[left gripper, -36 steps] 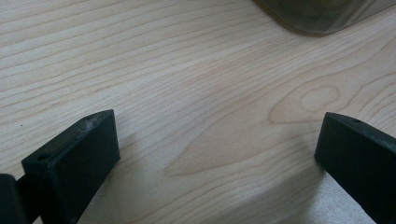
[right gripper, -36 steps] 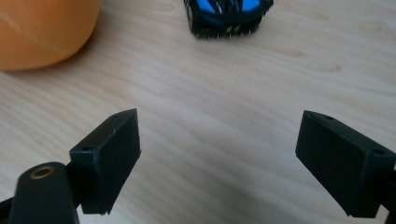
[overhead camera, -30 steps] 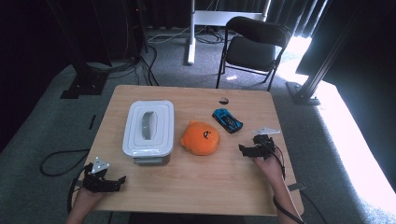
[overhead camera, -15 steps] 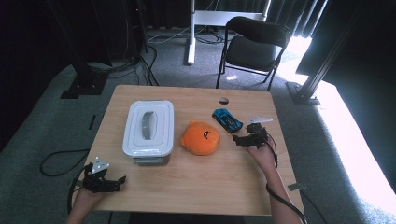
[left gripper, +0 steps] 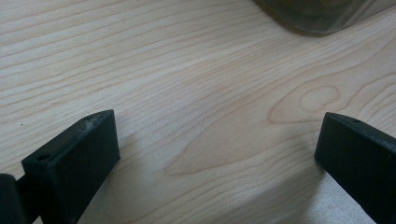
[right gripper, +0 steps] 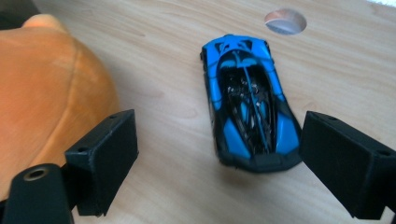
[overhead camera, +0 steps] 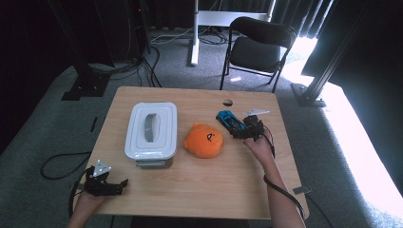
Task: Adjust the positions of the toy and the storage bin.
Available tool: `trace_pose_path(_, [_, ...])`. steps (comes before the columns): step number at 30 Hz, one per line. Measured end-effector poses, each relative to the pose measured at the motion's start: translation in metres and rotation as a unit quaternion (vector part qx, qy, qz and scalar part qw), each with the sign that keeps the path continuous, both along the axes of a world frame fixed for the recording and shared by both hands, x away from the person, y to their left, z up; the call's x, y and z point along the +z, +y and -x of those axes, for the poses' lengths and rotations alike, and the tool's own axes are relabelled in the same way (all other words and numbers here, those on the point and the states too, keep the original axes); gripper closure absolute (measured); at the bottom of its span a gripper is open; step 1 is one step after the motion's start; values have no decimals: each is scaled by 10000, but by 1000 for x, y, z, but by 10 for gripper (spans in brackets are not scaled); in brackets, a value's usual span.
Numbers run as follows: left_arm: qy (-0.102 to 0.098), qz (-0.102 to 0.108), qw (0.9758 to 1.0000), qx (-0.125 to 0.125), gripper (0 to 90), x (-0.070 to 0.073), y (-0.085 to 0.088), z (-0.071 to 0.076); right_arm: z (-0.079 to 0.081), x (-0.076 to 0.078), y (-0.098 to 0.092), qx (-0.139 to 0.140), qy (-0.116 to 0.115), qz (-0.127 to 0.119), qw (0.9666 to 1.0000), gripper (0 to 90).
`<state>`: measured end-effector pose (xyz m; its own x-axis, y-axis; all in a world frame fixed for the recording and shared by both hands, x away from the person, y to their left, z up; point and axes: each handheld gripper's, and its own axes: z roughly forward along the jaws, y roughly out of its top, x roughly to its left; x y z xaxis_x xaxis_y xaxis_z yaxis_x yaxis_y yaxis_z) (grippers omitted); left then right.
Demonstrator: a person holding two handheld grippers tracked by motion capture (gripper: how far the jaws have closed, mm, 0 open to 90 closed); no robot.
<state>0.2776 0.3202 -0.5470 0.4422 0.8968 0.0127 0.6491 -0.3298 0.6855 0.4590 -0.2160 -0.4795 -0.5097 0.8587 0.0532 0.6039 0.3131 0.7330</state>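
While lined up behind the blue toy car (right gripper: 247, 102), right gripper (overhead camera: 243, 131) spread wide to straddle it; left gripper (overhead camera: 110, 186) likewise apart, idle on table (overhead camera: 214, 190).

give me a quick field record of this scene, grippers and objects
left gripper: open, near the table's front left corner, bare wood between its jaws
right gripper: open, jaws either side of the car's near end, not touching
blue and black toy car: flat on the wooden table
orange plush toy: left of the car
white lidded plastic box: left of the plush
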Motion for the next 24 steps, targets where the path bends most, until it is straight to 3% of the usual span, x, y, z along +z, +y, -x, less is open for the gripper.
trace_pose_path(11, [0,0,10000,-2,2,0,0,1,-24,1,7,-2,51,-17,10000,117])
trace_pose_path(16, [-1,0,10000,-4,2,0,0,1,-36,-1,14,51,181,326,9993,117])
trace_pose_path(21, [1,0,10000,-12,2,0,0,1,-46,-2,16,100,289,236,9993,117])
trace_pose_path(24, [0,1,10000,-14,2,0,0,1,-56,-6,19,145,357,438,9983,117])
